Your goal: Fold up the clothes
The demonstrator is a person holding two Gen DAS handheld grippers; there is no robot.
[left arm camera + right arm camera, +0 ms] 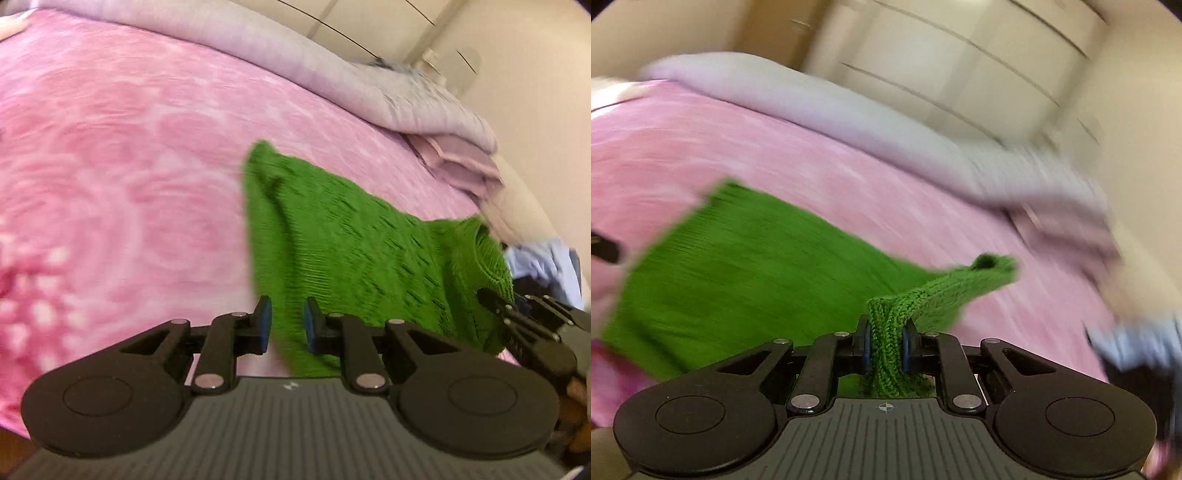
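My right gripper point(885, 349) has its jaws clamped on a bunched sleeve of the green sweater point(351, 240). My left gripper point(287, 324) shows a narrow gap, sweater edge between; whether it grips I cannot tell. The sweater lies on the pink bedspread point(129, 166). Pulling fast, the knit could stretch or slip free.
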